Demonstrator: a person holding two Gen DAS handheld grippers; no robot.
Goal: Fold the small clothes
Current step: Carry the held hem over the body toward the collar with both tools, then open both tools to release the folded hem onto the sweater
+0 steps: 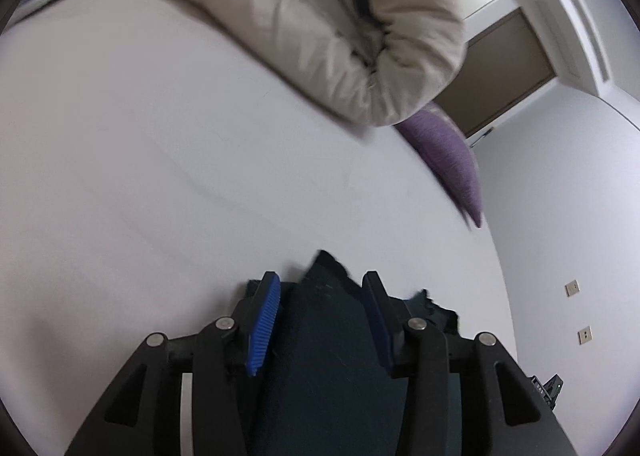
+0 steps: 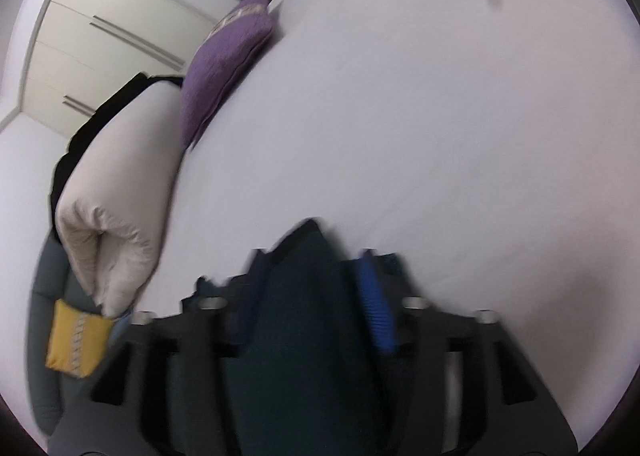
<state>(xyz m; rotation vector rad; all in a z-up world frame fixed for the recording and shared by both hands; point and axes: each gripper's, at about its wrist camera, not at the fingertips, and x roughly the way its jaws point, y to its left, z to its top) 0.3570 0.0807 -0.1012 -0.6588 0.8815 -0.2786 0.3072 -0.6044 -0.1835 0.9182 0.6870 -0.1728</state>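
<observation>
A dark teal garment (image 1: 328, 336) fills the space between the blue-padded fingers of my left gripper (image 1: 320, 288), which is shut on a bunched part of it above the white bed sheet (image 1: 160, 176). The same dark garment (image 2: 304, 316) is bunched between the fingers of my right gripper (image 2: 316, 276), which is shut on it too. Cloth edges stick out past both sets of fingers. The right wrist view is blurred by motion. Most of the garment is hidden below the grippers.
A rolled beige duvet (image 1: 320, 24) lies at the far side of the bed, also in the right wrist view (image 2: 120, 184). A purple cushion (image 2: 224, 64) sits beside it. A yellow cushion (image 2: 76, 340) lies on a grey chair. White wardrobe doors (image 2: 100, 40) stand behind.
</observation>
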